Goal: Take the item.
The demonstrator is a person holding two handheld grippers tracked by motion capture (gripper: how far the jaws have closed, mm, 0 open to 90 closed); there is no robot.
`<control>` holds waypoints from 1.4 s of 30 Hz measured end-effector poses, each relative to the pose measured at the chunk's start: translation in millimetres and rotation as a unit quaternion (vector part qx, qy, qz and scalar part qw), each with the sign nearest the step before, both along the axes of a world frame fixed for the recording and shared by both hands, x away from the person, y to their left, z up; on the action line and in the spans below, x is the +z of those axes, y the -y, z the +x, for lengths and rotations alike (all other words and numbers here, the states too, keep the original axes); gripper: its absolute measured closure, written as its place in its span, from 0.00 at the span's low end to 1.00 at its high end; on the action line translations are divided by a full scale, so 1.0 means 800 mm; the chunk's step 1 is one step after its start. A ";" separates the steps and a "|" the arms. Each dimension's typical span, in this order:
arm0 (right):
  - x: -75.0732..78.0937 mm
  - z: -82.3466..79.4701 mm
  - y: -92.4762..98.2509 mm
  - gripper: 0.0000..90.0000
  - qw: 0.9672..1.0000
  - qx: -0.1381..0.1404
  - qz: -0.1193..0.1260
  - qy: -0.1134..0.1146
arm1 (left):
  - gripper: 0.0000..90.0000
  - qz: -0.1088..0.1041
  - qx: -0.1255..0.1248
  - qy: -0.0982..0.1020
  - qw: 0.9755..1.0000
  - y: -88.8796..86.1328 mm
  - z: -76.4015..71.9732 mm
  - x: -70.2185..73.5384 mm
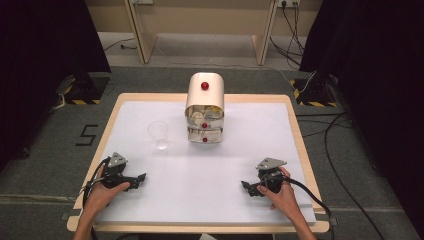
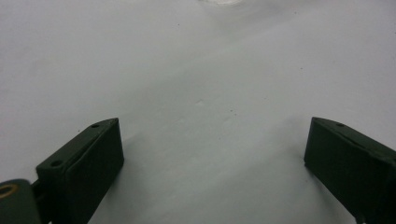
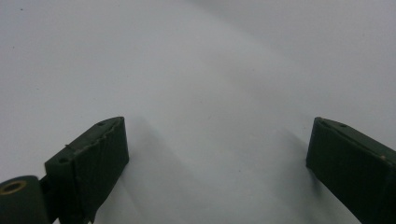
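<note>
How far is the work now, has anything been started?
Nothing looks done: the clear cup lies untouched beside the beige drawer box. Nothing is in hand; left gripper and right gripper rest open on the table. Everything is left.

A: Where is free room on the table (image 1: 150, 210)?

B: The whole near half is bare, from the left edge to the right edge. The left gripper (image 1: 141, 178) and the right gripper (image 1: 245, 186) rest there, well apart, both with jaws wide and nothing between them. A hand can pass between them toward the middle.

A: What stands in the way?

B: The cream dispenser (image 1: 205, 107) stands upright at the middle of the far edge. Just left of it lies a clear plastic cup (image 1: 160, 134), hard to see. The far left and far right corners are open.
</note>
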State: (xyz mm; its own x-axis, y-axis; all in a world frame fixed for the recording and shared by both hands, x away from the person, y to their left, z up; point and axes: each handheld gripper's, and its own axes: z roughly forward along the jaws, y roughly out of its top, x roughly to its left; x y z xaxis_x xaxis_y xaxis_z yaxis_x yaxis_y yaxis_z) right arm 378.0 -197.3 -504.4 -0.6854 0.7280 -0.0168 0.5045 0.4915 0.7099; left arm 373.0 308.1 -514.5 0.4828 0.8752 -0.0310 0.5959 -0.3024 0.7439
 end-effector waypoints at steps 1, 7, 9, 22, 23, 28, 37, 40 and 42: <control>0.000 0.000 0.000 0.07 1.000 0.000 0.000 0.000 | 0.04 0.000 0.000 0.000 1.000 0.000 0.000 0.000; 0.000 0.000 0.000 0.07 1.000 0.000 0.000 0.000 | 0.05 -0.001 0.001 0.000 1.000 0.000 0.000 0.001; 0.000 0.000 0.000 0.07 1.000 0.000 0.000 0.001 | 0.07 0.000 0.004 0.002 1.000 0.000 -0.001 0.001; 0.000 0.000 0.000 0.07 1.000 0.000 0.000 0.000 | 0.17 -0.040 -0.015 0.053 0.998 0.019 -0.013 0.042; 0.000 0.000 0.000 0.07 1.000 0.000 0.000 0.000 | 0.17 -0.042 -0.019 0.059 0.997 0.022 -0.014 0.046; 0.000 0.000 0.000 0.07 1.000 0.000 0.000 0.000 | 0.17 -0.054 -0.036 0.090 0.994 0.035 -0.016 0.070; 0.000 0.000 0.000 0.07 1.000 0.000 0.000 0.000 | 0.19 -0.085 -0.084 0.125 0.985 0.069 -0.006 0.108; 0.000 0.000 0.000 0.07 1.000 0.001 0.000 0.000 | 0.20 -0.092 -0.112 0.129 0.981 0.087 0.001 0.124; 0.000 0.000 0.000 0.07 1.000 0.000 0.000 0.000 | 0.20 -0.096 -0.118 0.129 0.980 0.091 0.004 0.127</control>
State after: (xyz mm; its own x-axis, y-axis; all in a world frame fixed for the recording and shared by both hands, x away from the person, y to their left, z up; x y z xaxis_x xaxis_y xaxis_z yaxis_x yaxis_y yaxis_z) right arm 378.2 -197.3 -504.5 -0.6859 0.7275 -0.0166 0.5039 0.4913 0.7104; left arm 375.9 235.2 -412.7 0.6851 0.7277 -0.0341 0.3112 -0.2500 0.9169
